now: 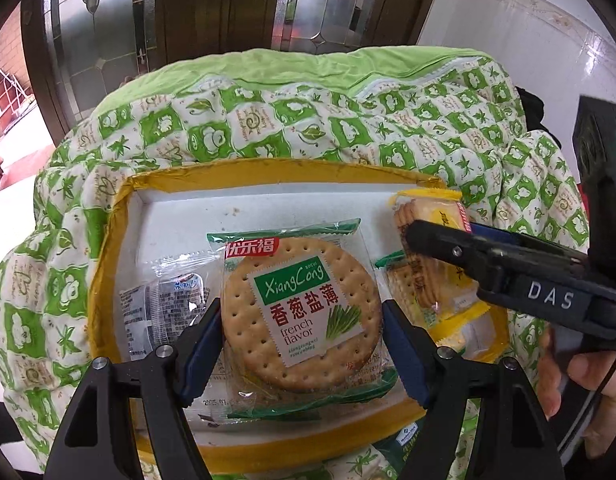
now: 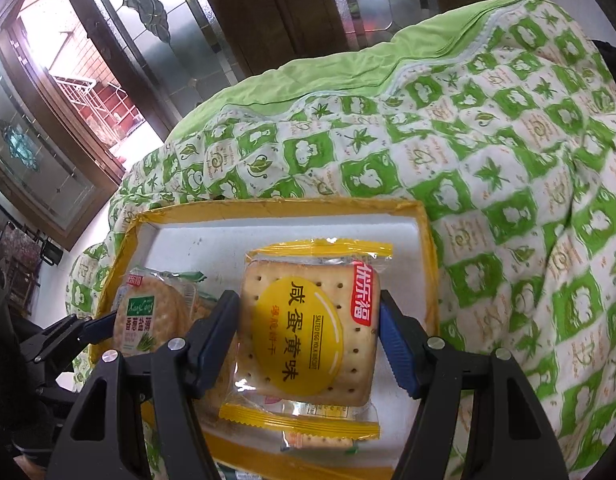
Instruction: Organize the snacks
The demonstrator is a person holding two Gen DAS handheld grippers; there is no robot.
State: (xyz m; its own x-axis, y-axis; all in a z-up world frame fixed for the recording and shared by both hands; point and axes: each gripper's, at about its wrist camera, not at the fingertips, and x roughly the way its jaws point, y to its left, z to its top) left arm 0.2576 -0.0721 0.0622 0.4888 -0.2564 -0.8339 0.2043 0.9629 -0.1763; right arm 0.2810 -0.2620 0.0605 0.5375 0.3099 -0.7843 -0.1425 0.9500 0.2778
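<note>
Clear sachet and yellow-rimmed tray flank green cracker pack

Bare white tray floor lies open ahead of the left claw; the right claw crowds its right, a clear packet its left.

The left wrist view looks forward and down along its fingers, close over the yellow-rimmed tray, facing the glass doors. The right wrist view looks from close on the tray's right side, tilted leftward. Both share the tray, green quilt and doors.
</note>
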